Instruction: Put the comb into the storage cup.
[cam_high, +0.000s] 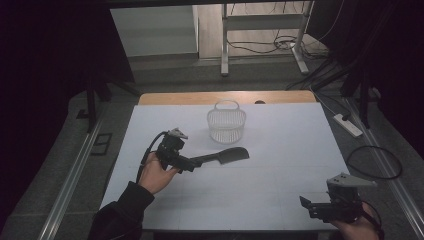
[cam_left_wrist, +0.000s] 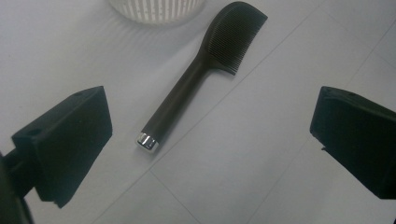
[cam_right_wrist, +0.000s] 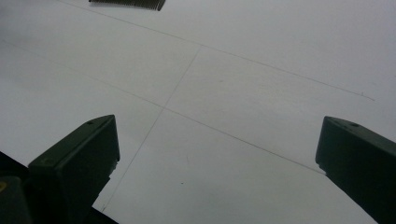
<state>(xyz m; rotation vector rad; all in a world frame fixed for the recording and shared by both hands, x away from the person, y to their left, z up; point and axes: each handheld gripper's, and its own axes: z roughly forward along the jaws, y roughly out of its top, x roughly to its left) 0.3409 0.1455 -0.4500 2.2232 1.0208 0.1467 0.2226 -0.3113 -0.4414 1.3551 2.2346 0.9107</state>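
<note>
A white tabletop carries everything here. A white basket with thin ribs and a handle stands near the far edge, about in the middle. Just in front of it lies a black comb, flat on the tabletop. Its toothed head points toward the right edge, and its long handle runs back toward the left. The handle ends in a small shiny silver cap.

The left gripper is held over the left half of the tabletop, right at the handle end of the comb. In the left gripper view its two black jaws stand wide apart, and the comb lies on the tabletop between and beyond them. The jaws hold nothing. From above I cannot tell whether a jaw tip brushes the handle.

The right gripper sits at the near right corner, well apart from the comb. In the right gripper view its jaws are spread wide too, over bare white tabletop. It grips nothing. A bit of the comb's teeth peeks in at the top edge of that view.
</note>
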